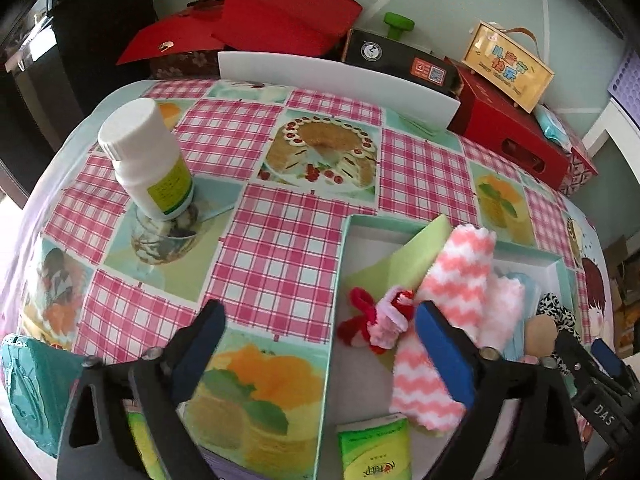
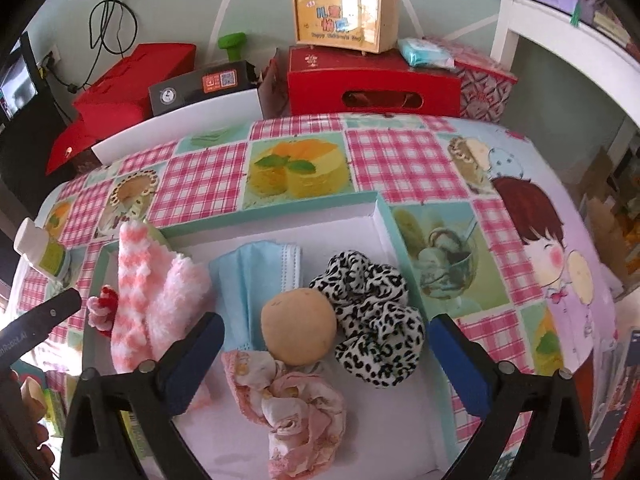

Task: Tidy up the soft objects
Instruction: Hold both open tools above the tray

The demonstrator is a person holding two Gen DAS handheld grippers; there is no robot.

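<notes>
Both my tools are released: my right tool (image 2: 326,338) straddles the tan ball (image 2: 298,326) in the box (image 2: 384,216). My left tool (image 1: 320,322) hovers by the pink-and-white sock (image 1: 452,276) there.

Both the left gripper (image 1: 320,322) and right gripper (image 2: 328,336) are chunky black plastic with blue foam-looking fingertip pads (image 1: 442,354), small silver screws at the pivots, and white lettering along the black bodies.
</notes>
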